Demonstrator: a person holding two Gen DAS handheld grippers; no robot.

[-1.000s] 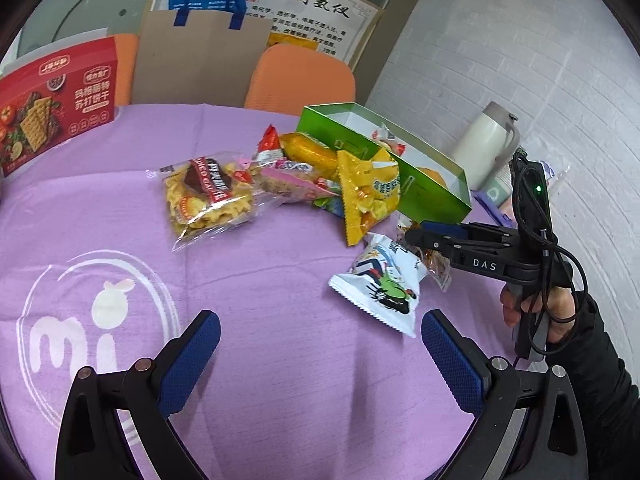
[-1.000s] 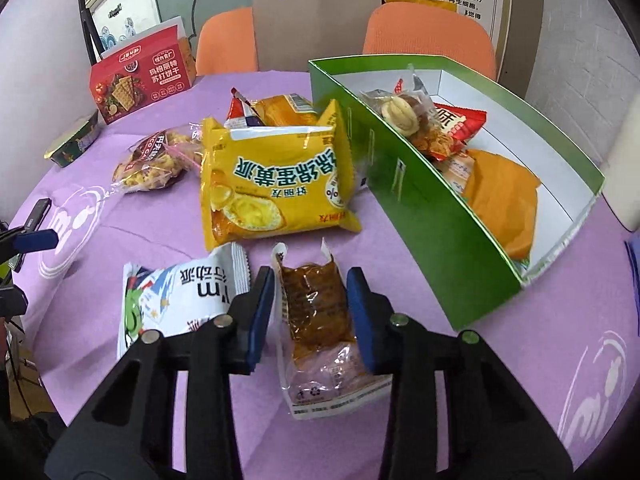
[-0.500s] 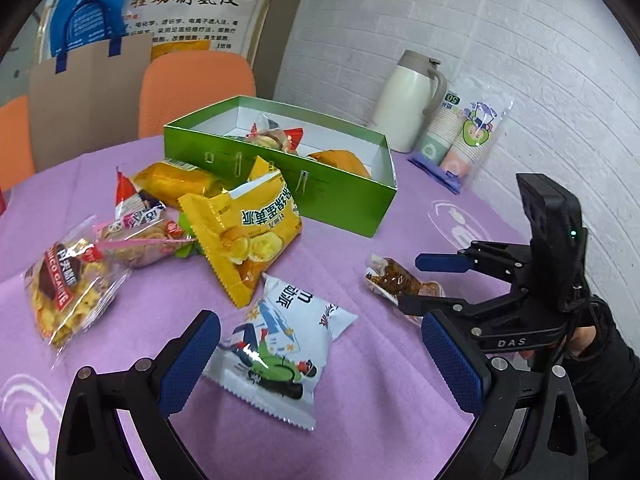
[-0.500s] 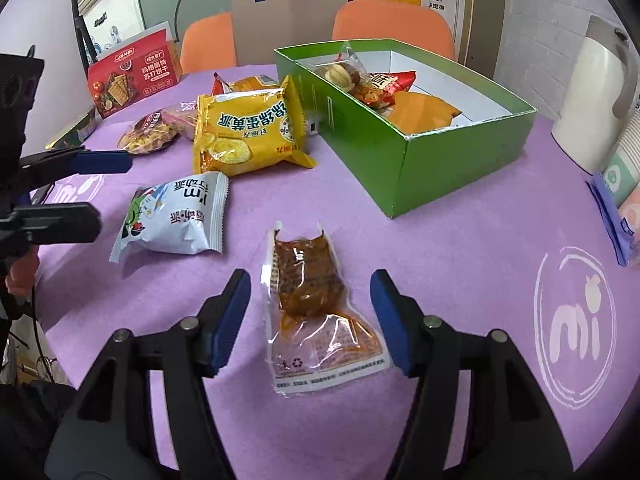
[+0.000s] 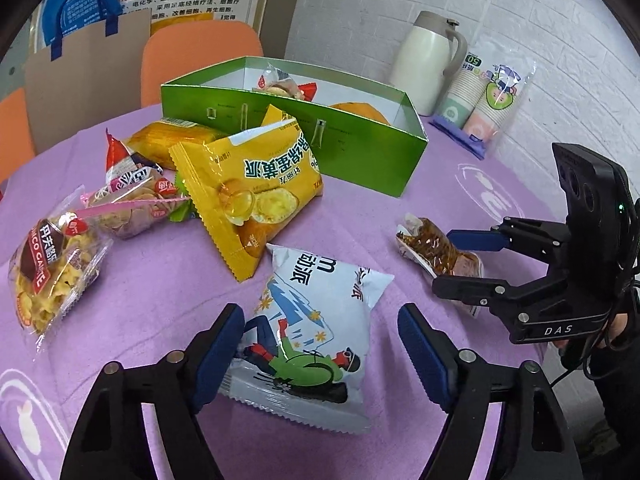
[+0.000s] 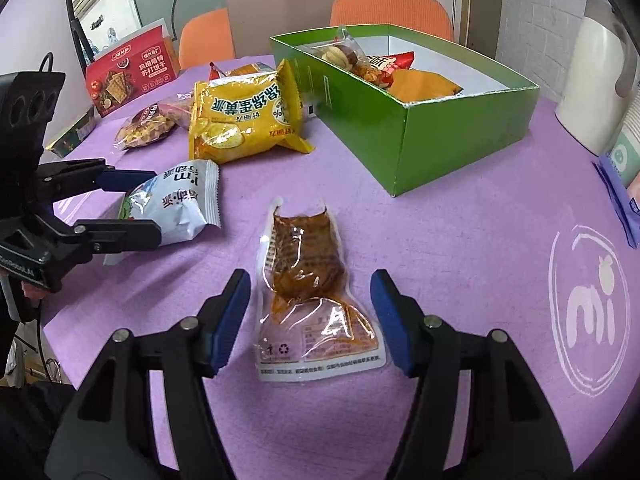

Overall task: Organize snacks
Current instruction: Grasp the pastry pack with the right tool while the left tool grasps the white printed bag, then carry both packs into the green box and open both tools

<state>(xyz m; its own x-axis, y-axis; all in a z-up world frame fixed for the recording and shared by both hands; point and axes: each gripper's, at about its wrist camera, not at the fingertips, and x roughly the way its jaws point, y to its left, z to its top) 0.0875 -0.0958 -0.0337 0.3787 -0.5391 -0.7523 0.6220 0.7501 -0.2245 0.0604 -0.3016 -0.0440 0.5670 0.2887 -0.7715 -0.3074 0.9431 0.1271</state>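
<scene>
Both grippers gape wide: left gripper (image 5: pixel 320 354) astride the white packet (image 5: pixel 308 332), right gripper (image 6: pixel 310 314) astride the clear pouch (image 6: pixel 312 292); each should close mid-body, then lift to the green box (image 6: pixel 440 136).

The right hand-held gripper (image 6: pixel 310 316) straddles, jaws wide, a clear brown snack pouch (image 6: pixel 310 280) lying on purple tablecloth (image 6: pixel 460 240).

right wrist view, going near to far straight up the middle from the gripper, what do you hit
right gripper, open → clear brown snack pouch → bare purple tablecloth → green box → orange chair
</scene>
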